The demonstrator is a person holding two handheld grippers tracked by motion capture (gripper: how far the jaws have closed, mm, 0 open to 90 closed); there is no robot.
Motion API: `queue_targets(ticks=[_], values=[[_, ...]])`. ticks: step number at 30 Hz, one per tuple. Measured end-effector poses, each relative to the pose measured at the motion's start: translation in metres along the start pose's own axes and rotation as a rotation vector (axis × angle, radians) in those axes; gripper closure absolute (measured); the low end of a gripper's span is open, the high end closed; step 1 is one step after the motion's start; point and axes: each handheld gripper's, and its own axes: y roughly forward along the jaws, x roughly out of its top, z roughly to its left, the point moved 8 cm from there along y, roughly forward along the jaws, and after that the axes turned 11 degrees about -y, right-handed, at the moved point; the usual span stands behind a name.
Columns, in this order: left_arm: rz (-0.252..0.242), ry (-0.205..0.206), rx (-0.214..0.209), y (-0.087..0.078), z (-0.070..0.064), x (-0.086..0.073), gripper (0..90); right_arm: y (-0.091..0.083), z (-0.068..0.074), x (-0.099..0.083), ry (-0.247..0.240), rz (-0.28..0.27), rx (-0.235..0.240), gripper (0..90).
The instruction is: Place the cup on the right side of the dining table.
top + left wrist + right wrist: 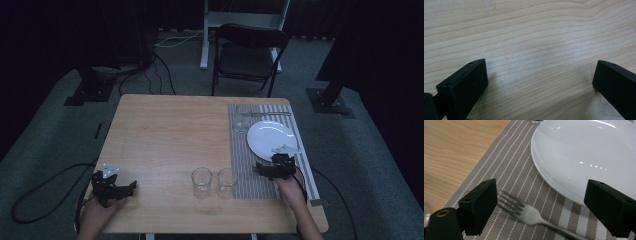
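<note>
A white plate [271, 138] lies on a grey striped placemat [242, 160] at the table's right side. In the right gripper view a metal fork [531, 215] lies on the placemat [506, 170] beside the plate [586, 157], tines pointing away. My right gripper [541, 192] hovers open just over the fork's head, with nothing between the jaws. From above, the right gripper [260, 169] sits at the plate's near edge. My left gripper [131, 187] rests open near the front left corner, over bare wood [536, 37].
Two clear glasses [201, 181] [225, 182] stand side by side near the front edge, the right one on the placemat's left border. A third glass [240, 122] and some cutlery [265, 114] are at the placemat's far end. A folding chair [250, 55] stands beyond the table.
</note>
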Motion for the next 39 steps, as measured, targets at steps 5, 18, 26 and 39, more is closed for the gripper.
queue_targets(ticks=[5,18,26,39], values=[[0.001,0.001,0.0,0.0,0.0,0.0,0.4,-0.012,0.001,-0.009,0.023,-0.028,-0.012,11.2],[0.0,-0.001,0.0,0.0,0.0,0.0,0.4,-0.03,-0.004,-0.043,0.058,-0.015,-0.028,11.2],[0.002,0.002,0.0,0.0,-0.001,0.0,0.3,-0.039,-0.013,-0.069,0.08,0.016,-0.079,11.2],[0.002,0.002,0.0,0.0,-0.001,0.0,0.3,-0.052,-0.022,-0.112,0.149,0.0,-0.086,11.2]])
